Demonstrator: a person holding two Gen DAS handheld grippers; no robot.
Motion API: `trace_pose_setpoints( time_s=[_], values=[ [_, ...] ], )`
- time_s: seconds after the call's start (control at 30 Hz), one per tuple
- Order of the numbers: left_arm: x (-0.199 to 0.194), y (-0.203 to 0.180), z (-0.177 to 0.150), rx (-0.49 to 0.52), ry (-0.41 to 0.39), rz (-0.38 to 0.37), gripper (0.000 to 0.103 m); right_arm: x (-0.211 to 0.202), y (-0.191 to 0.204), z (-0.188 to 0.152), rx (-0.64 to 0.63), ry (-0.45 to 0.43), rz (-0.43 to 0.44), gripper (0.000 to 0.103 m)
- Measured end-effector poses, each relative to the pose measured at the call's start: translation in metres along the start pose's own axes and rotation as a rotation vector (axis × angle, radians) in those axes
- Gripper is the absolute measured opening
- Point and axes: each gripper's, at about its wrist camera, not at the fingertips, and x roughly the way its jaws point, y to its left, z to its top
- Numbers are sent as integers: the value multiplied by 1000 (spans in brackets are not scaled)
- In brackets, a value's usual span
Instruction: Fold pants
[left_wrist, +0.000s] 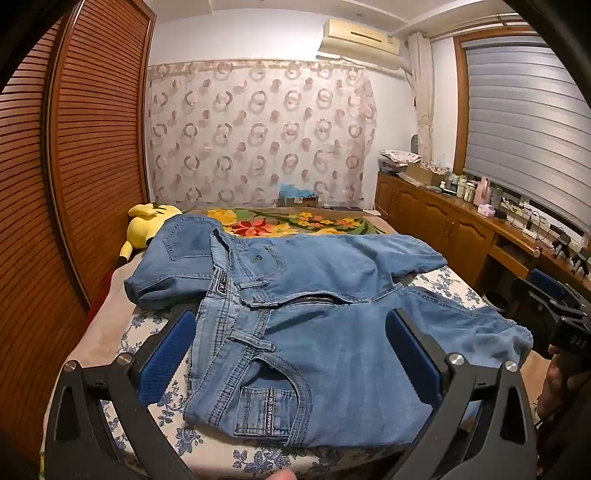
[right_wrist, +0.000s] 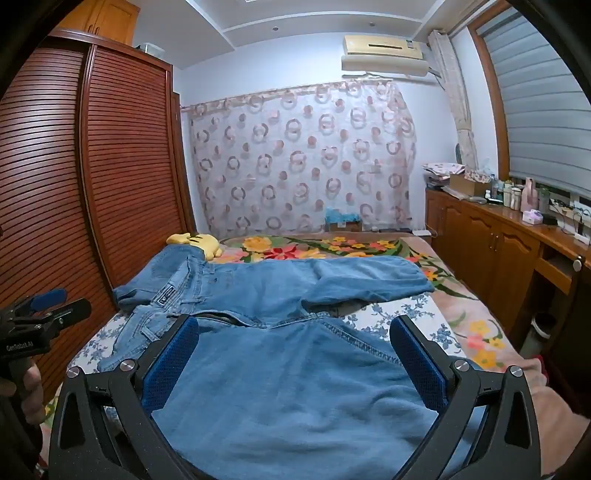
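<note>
Lying rumpled on the bed (left_wrist: 110, 332), the jeans (left_wrist: 314, 332) look soft yet weighty, best pinched at waistband and hem; both grippers' jaws gape wide, empty.

You are working over a bed (left_wrist: 110, 332) covered near you by a white sheet with blue flowers (right_wrist: 424, 314). Toward its far edge lies a blanket with big red and yellow blossoms (left_wrist: 295, 221), which also runs down the bed's right side. The blue jeans (left_wrist: 295, 295) lie spread across the sheet, waistband toward the left edge, legs reaching toward the right edge, one leg nearer you and one farther off. At the far left corner a yellow plush toy (left_wrist: 144, 225) rests against the jeans' upper part.
</note>
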Motion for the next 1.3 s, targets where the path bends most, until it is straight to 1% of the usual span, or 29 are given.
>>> trace_pose_setpoints(
  time_s=[0.07, 0.1, 0.23, 0.33, 1.23, 1.3],
  values=[
    [-1, 1, 0, -1, -3, -1, 103, -1, -1, 0, 3, -3, 2, 103],
    [-1, 1, 0, -1, -5, -1, 103, 0, 0, 0, -7, 10, -4, 103],
    [-3, 3, -1, 0, -6, -2, 103, 1, 1, -1, -8, 9, -3, 103],
    [-2, 0, -1, 5, 8, 2, 103, -1, 1, 0, -6, 9, -1, 103],
    [0, -2, 2, 12, 13, 3, 103, 1, 1, -1, -5, 13, 1, 103],
    [2, -3, -2, 12, 13, 3, 103, 1, 1, -1, -5, 13, 1, 103]
  ],
)
